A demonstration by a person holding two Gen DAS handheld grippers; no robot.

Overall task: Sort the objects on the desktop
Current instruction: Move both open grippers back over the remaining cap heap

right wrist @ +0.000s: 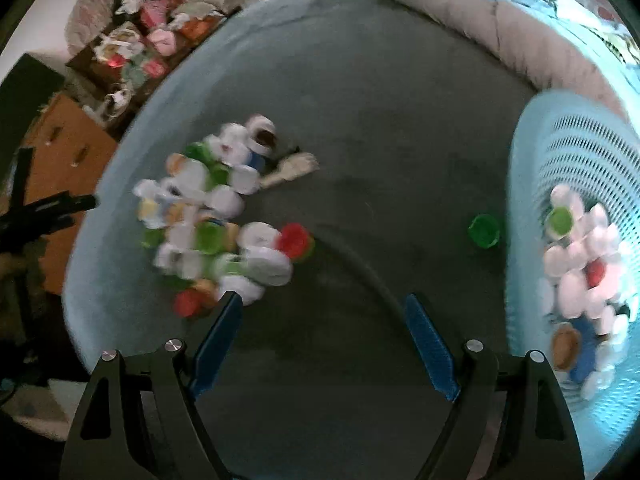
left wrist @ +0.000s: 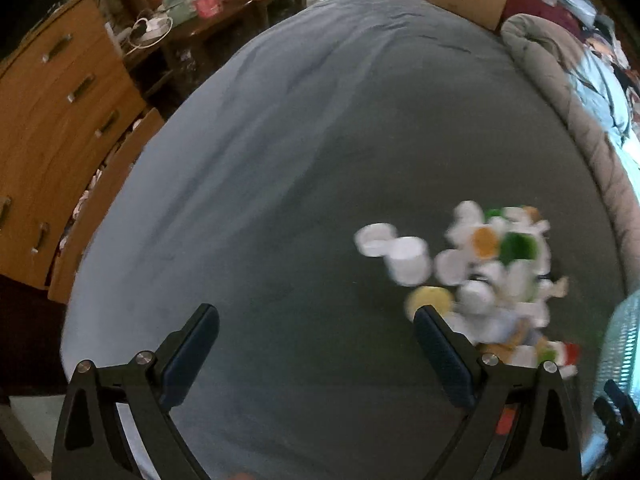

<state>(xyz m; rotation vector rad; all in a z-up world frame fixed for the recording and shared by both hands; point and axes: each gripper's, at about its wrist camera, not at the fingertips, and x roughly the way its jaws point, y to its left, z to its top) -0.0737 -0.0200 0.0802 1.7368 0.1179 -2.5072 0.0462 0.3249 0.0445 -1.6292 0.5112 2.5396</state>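
Bottle caps of white, green, red and orange plastic (right wrist: pixel 216 220) lie heaped on the grey-blue cloth-covered surface (right wrist: pixel 380 100), probably tipped out there so they can be picked through. More caps already sit inside the pale blue perforated plastic basket (right wrist: pixel 560 128) at the right, which looks like the sorting bin. One loose green plastic cap (right wrist: pixel 484 230) rests on the cloth just beside the basket's wall. The right gripper (right wrist: pixel 322 304) hovers low between heap and basket, its blue-padded fingers spread wide and holding nothing. The left gripper (left wrist: pixel 316 316) hangs above bare cloth left of the heap (left wrist: pixel 496 264), fingers likewise wide apart and empty. Both views are motion-blurred.
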